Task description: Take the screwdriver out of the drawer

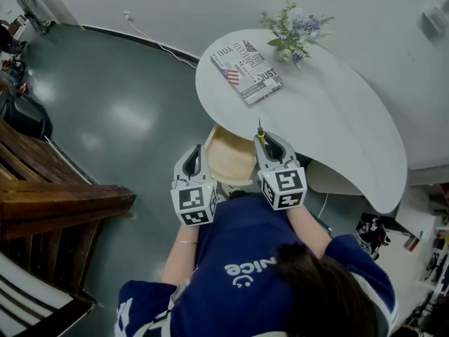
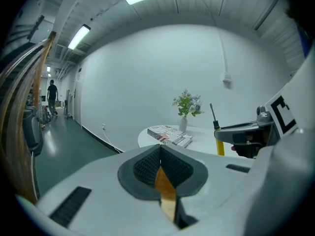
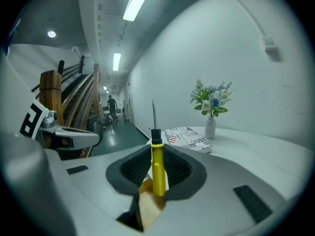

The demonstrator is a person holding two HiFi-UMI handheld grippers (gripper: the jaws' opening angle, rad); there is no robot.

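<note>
Floor (image 1: 119, 111): a broad bare grey stretch lies open on your left, bounded by wooden stairs (image 1: 49, 188) at its far left edge and by the white wall beyond.

Table (image 1: 351, 118): white, with a curved rim. That rim runs just ahead of both grippers and limits forward room. The right side is closed in by the tabletop and the wall.

Drawer (image 1: 228, 156): pale wood, pulled out from under the rim towards you. It sits between your two grippers.

Book (image 1: 247, 71): lies flat near the table's left edge beside a vase of flowers (image 1: 293, 32). The cover has a flag pattern and the legible words "JUST" and "YOU". Your shirt reads "nice".

Right gripper (image 3: 156, 156): jaws partly closed and clamped on the yellow handle of the screwdriver (image 3: 157, 166). The tool stands upright, shaft up, above the drawer's right side at the table rim.

Left gripper (image 2: 160, 154): pads together, nothing held, over the drawer's left side.
</note>
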